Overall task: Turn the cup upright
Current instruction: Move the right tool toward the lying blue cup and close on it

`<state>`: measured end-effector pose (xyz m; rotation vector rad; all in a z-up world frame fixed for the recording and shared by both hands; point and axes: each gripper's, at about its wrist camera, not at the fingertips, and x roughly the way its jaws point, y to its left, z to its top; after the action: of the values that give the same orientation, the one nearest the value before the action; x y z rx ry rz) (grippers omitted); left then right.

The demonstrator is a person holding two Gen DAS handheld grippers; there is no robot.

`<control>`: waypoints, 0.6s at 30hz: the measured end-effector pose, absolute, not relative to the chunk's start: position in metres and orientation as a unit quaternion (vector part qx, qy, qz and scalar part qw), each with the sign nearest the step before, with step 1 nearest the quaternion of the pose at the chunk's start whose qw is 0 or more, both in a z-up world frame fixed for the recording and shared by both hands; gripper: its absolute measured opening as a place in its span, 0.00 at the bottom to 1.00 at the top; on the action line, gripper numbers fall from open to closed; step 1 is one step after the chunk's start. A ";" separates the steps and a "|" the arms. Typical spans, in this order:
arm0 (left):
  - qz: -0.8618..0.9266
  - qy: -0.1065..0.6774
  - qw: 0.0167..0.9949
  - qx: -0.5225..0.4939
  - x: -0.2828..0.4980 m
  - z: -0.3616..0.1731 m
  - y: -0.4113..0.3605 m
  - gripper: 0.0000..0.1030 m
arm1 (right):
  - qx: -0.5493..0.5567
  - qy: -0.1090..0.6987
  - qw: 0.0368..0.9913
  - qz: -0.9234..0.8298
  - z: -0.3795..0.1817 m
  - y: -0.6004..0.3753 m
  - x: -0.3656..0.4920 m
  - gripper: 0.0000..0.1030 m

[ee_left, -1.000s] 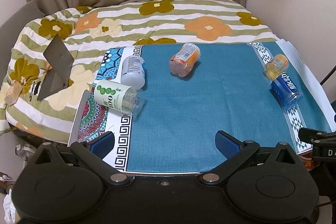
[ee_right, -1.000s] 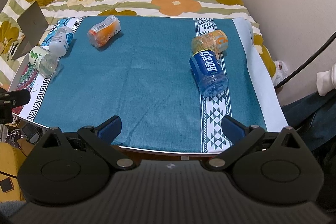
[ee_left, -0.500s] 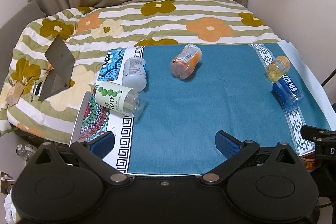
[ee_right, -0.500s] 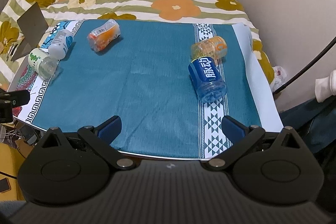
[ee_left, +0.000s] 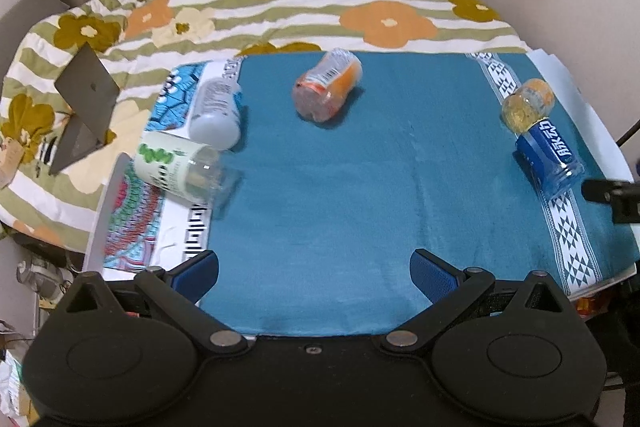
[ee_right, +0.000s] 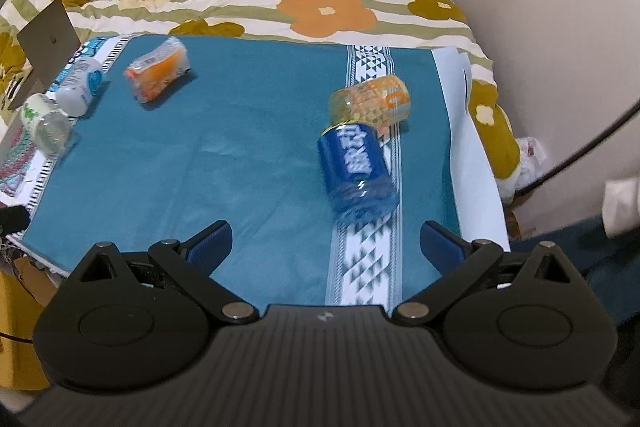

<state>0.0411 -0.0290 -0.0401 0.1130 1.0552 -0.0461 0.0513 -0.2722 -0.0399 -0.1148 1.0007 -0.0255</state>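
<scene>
Several cut-bottle cups lie on their sides on a teal cloth (ee_left: 340, 195). A blue-label cup (ee_right: 354, 165) lies just ahead of my right gripper (ee_right: 326, 247), touching a yellow-orange cup (ee_right: 370, 103) behind it. An orange cup (ee_left: 328, 89) lies at the far middle. A green-dotted white cup (ee_left: 178, 167) and a pale grey cup (ee_left: 218, 109) lie at the left edge. My left gripper (ee_left: 314, 277) is open and empty over the cloth's near edge. My right gripper is open and empty. The blue-label cup also shows in the left wrist view (ee_left: 550, 157).
The cloth covers a table in front of a bed with a flowered striped cover (ee_left: 320, 7). A grey tablet stand (ee_left: 86, 107) sits on the bed at the left. A wall (ee_right: 560, 27) and a black cable (ee_right: 580, 155) lie to the right.
Both grippers have moved forward over the cloth, so the cups appear larger and closer. The right gripper has closed in on the blue-label cup. Both jaws stay open.
</scene>
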 end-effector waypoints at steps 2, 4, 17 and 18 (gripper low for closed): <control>-0.018 0.507 0.860 0.052 0.047 -0.048 -0.035 1.00 | -0.064 0.482 0.874 -0.002 -0.050 -0.281 0.066 1.00; -0.013 0.512 0.857 0.048 0.055 -0.055 -0.040 1.00 | -0.067 0.489 0.870 0.013 -0.063 -0.291 0.081 1.00; 0.007 0.534 0.845 0.029 0.090 -0.090 -0.064 1.00 | -0.085 0.529 0.840 0.085 -0.119 -0.315 0.156 1.00; 0.007 0.535 0.844 0.027 0.091 -0.092 -0.065 1.00 | -0.084 0.532 0.838 0.088 -0.121 -0.315 0.159 1.00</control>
<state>0.0915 -0.0650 -0.0917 0.0579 1.1301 0.0151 0.1595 -0.3154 -0.1213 -0.1767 1.1248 0.1866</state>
